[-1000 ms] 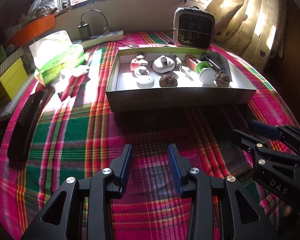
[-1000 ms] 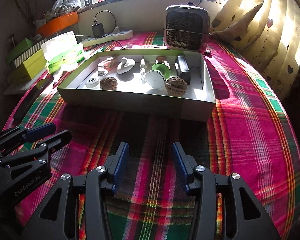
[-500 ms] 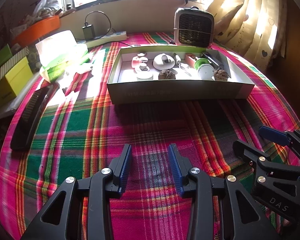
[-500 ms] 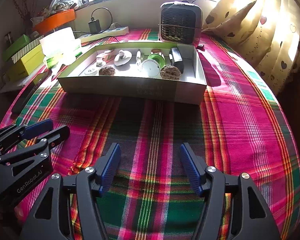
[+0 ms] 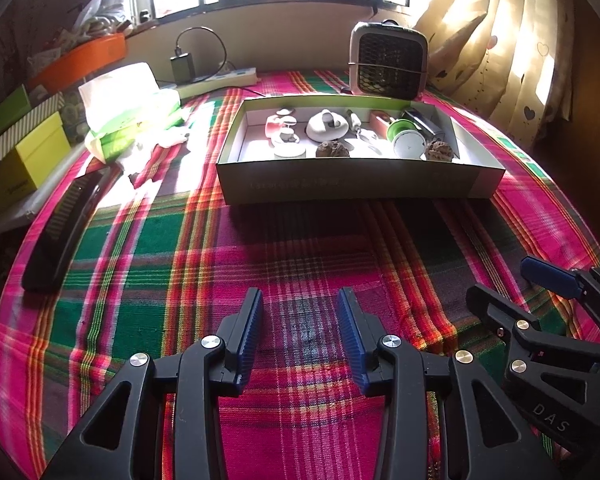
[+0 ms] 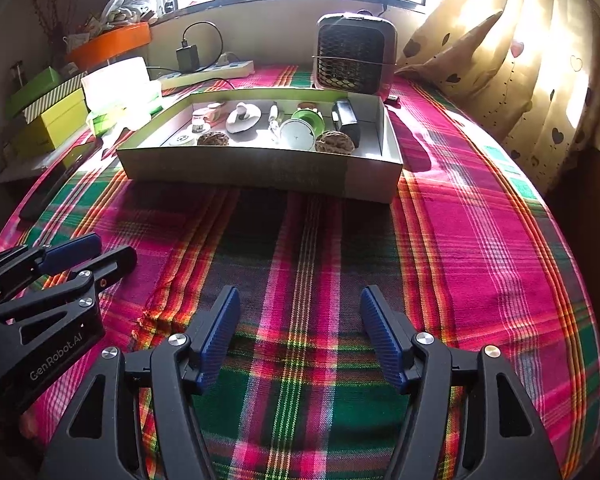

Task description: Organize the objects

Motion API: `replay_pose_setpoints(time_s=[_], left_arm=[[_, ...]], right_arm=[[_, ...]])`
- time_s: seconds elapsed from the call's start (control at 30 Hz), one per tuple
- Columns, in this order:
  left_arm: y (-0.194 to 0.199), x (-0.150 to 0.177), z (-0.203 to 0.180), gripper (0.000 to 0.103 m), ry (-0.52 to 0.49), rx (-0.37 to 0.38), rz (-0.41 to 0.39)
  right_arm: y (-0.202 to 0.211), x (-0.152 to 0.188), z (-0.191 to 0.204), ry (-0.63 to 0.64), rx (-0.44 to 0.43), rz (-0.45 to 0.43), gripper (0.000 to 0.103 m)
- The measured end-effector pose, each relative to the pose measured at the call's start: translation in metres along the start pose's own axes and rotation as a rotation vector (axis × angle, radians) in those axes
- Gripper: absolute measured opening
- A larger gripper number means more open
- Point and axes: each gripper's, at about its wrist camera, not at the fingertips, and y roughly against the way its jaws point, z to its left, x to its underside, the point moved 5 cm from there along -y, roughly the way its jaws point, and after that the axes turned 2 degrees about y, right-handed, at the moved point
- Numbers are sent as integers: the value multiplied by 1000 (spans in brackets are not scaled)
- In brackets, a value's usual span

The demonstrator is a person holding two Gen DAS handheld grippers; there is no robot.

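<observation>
A shallow grey cardboard box [image 5: 360,184] lies on the plaid cloth beyond both grippers. Inside it I see a white dish [image 5: 326,126], a pink cup [image 5: 276,124], a green-and-white cup [image 5: 404,136], two brown wrinkled balls [image 5: 332,149] [image 5: 439,150] and a black item [image 6: 345,120]. My left gripper [image 5: 299,296] is open over bare cloth, nothing between its blue pads. My right gripper [image 6: 300,292] is open wider, also over bare cloth. Each shows at the edge of the other's view: the right gripper [image 5: 500,280], the left gripper [image 6: 114,248].
A small heater [image 5: 388,60] stands behind the box. On the left are a green tissue pack [image 5: 128,108], a long black comb-like object [image 5: 64,224], yellow and green boxes [image 5: 24,160] and a power strip [image 5: 220,80]. Curtains [image 6: 540,60] hang on the right.
The right gripper's jaws have spread clearly wider. The left gripper's gap looks about the same. Both hands have stayed roughly in place before the box.
</observation>
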Motion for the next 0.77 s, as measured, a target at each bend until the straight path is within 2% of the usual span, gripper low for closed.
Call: replay_pose_setpoints(time_s=[0.77], left_arm=[[-1, 0, 1, 36, 1, 1, 0]], right_arm=[[-1, 0, 1, 2, -2, 1, 67]])
